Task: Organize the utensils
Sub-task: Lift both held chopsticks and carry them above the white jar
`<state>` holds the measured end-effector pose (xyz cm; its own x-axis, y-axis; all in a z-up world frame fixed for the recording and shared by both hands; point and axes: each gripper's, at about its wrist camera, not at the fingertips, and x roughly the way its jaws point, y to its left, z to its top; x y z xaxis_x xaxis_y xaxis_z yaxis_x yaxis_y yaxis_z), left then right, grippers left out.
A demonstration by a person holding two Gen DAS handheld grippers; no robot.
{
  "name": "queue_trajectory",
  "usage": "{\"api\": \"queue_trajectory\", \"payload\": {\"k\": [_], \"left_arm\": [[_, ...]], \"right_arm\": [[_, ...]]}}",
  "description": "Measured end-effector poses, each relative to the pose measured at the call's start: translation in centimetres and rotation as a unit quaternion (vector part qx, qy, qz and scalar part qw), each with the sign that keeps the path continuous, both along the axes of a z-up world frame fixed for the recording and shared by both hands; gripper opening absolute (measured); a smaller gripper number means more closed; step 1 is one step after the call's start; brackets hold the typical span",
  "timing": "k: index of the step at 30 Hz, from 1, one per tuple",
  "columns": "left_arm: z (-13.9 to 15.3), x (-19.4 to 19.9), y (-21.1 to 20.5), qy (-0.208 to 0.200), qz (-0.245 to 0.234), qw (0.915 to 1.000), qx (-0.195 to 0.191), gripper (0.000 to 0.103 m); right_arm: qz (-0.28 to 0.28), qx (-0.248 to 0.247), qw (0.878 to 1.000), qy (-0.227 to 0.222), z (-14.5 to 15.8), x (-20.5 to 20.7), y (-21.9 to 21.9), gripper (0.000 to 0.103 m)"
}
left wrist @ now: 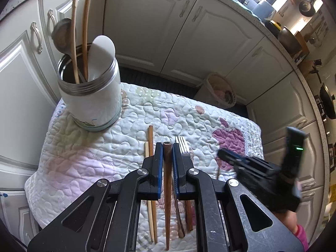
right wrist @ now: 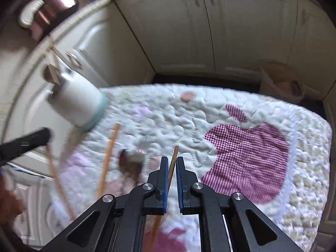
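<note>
One white utensil canister (left wrist: pixel 92 96) up left of the jaws, holding three utensils: one wooden spoon (left wrist: pixel 63 33), one long wooden stick (left wrist: pixel 86 27), one white spatula (left wrist: pixel 100 56). One fork (left wrist: pixel 183 146) just right of the jaws. Two chopsticks (left wrist: pixel 150 145) just left. One quilt (left wrist: pixel 94 147).

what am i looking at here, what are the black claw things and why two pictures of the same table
Each black claw is a hand-held two-finger gripper with a camera mounted behind it, looking forward along the fingers. So each picture is one gripper's own view; no robot is involved, a person holds both.

In the left view, the left gripper is shut on a dark wooden stick. In the right view, the right gripper, blurred, is shut on a thinner brown stick.

Below is a quilted cloth. On it lie a pair of chopsticks and a fork. A white canister already holds a white spoon and wooden utensils.
</note>
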<state>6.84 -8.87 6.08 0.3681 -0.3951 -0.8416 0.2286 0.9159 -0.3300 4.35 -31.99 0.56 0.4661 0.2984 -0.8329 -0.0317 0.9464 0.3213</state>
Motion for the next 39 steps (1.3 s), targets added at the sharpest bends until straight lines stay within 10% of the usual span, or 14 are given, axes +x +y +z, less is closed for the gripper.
{"api": "queue_trajectory", "payload": {"k": [12, 17, 21, 29, 39], "left_arm": [[3.4, -3.2, 1.3, -0.036, -0.001, 0.9993, -0.011, 0.007], [3.5, -4.1, 1.8, -0.038, 0.003, 0.9992, -0.013, 0.007], [3.4, -4.4, 1.9, -0.036, 0.003, 0.9993, -0.015, 0.007], [2.9, -4.1, 2.4, -0.023, 0.010, 0.9995, -0.019, 0.007], [3.2, -4.1, 3.3, -0.020, 0.013, 0.9992, -0.031, 0.007]], "right_arm": [[0.038, 0.004, 0.995, -0.087, 8.0, -6.0, 2.3, 0.005], [0.033, -0.041, 0.998, -0.038, 4.9, -4.4, 2.5, 0.005], [0.022, -0.041, 0.999, 0.023, 0.1, -2.2, 2.1, 0.025], [0.016, -0.080, 0.993, 0.083, -6.0, 2.7, 3.1, 0.018], [0.025, -0.030, 0.999, -0.006, 1.5, -2.9, 1.0, 0.006]]}}
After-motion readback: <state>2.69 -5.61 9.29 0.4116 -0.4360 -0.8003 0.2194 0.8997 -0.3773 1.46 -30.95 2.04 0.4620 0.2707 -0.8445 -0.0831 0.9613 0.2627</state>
